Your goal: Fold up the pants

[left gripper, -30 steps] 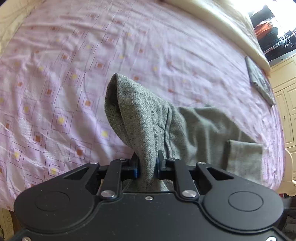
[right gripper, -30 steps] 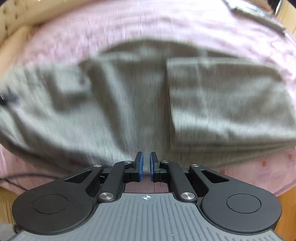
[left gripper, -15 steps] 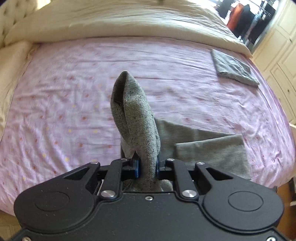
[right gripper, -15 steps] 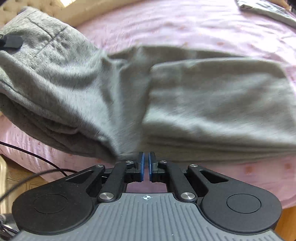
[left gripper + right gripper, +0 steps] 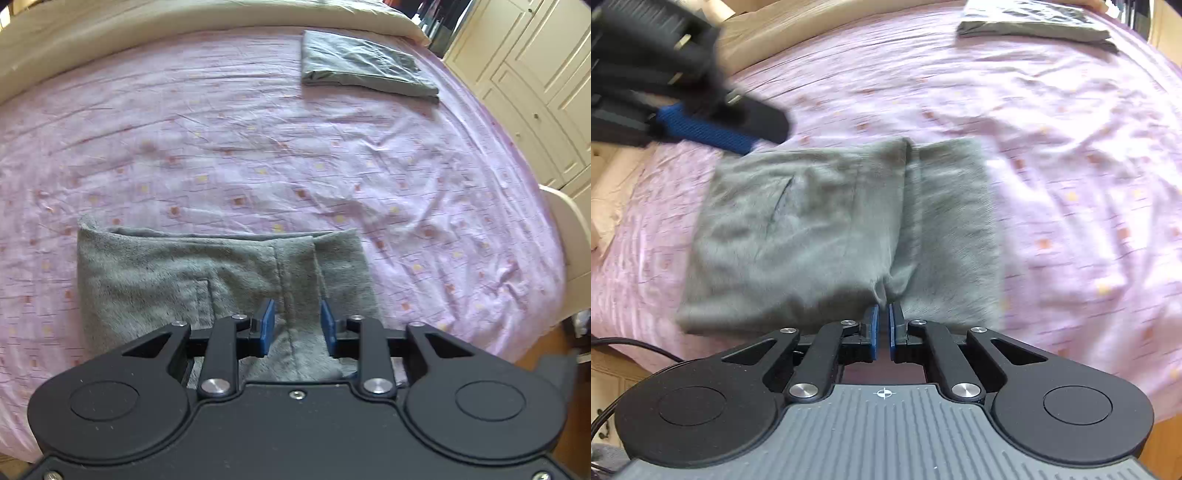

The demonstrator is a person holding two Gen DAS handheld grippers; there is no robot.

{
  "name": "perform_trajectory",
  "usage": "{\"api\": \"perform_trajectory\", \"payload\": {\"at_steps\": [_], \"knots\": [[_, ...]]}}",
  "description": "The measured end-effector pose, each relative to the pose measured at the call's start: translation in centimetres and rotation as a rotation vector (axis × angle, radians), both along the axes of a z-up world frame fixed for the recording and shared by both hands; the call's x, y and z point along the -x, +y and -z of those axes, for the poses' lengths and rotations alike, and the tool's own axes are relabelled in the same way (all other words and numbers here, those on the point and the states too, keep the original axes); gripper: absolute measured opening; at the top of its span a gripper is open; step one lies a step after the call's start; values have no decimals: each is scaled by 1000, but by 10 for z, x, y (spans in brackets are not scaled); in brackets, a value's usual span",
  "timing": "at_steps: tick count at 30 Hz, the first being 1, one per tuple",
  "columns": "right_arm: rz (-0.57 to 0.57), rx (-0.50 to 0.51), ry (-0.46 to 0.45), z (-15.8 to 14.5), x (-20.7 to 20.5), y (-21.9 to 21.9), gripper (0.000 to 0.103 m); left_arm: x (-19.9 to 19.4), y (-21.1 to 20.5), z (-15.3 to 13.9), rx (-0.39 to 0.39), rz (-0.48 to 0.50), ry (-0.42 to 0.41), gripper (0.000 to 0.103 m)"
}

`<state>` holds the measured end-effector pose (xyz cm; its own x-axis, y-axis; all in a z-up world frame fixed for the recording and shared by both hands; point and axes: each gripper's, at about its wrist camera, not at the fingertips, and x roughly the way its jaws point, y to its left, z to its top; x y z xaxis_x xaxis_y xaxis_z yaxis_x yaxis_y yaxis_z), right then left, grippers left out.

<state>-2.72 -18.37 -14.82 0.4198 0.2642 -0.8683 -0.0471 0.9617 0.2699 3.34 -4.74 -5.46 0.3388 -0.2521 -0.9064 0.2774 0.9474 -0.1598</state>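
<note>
On the pink patterned bedsheet (image 5: pixel 258 147) we see the grey pants (image 5: pixel 166 277) lying folded. Our left gripper (image 5: pixel 297 325) is opening, a seamed fold between its blue pads (no longer pinched). Our right gripper (image 5: pixel 882 328) is closed at the pants' near edge, apparently holding nothing.

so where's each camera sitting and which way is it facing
Left wrist: rides the left gripper, angled down across the bed at the grey pants; its jaws are opening with a fold of cloth between them.
Right wrist: rides the right gripper, angled down at the pants from the bed's near edge; its jaws are shut, and the left gripper shows blurred at upper left.
Shared: the pants, the bed, and a folded grey cloth at the far side.
</note>
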Motion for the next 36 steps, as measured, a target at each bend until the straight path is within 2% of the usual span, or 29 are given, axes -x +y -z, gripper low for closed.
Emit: {"api": "perform_trajectory", "payload": {"at_steps": [3, 5, 7, 10, 15, 20, 21, 22, 23, 24, 26, 28, 33, 36], "knots": [[23, 8, -65, -7, -7, -13, 10, -1, 25, 4, -65, -73, -5, 42], [49, -30, -120, -13, -14, -18, 32, -3, 46, 15, -131, -142, 16, 42], [70, -109, -131, -14, -25, -25, 40, 0, 72, 27, -184, -216, 47, 41], [89, -189, -68, -3, -50, -29, 43, 11, 114, 41, -227, -322, 103, 41], [102, -159, 53, 24, -76, -21, 44, 32, 166, 57, -247, -449, 182, 41], [71, -123, 35, 28, -76, -10, 48, 38, 186, 63, -232, -485, 219, 41], [66, -119, 33, 27, -76, -7, 47, 38, 187, 65, -229, -485, 224, 41], [54, -130, 41, 26, -77, -6, 41, 36, 187, 66, -225, -484, 229, 41], [36, -153, 60, 25, -77, -5, 28, 34, 186, 68, -224, -480, 231, 41], [21, -174, 81, 24, -79, -3, 25, 32, 185, 70, -225, -475, 234, 41], [4, -128, 66, 15, -77, 5, 7, 26, 182, 71, -234, -458, 241, 41], [-32, -102, 30, 0, -74, 13, 7, 20, 177, 71, -242, -442, 242, 41], [-96, -107, -117, -68, -57, 13, 6, 6, 169, 61, -202, -415, 219, 41], [-28, -32, -164, -81, -50, -7, 6, -4, 159, 58, -191, -391, 197, 41]]}}
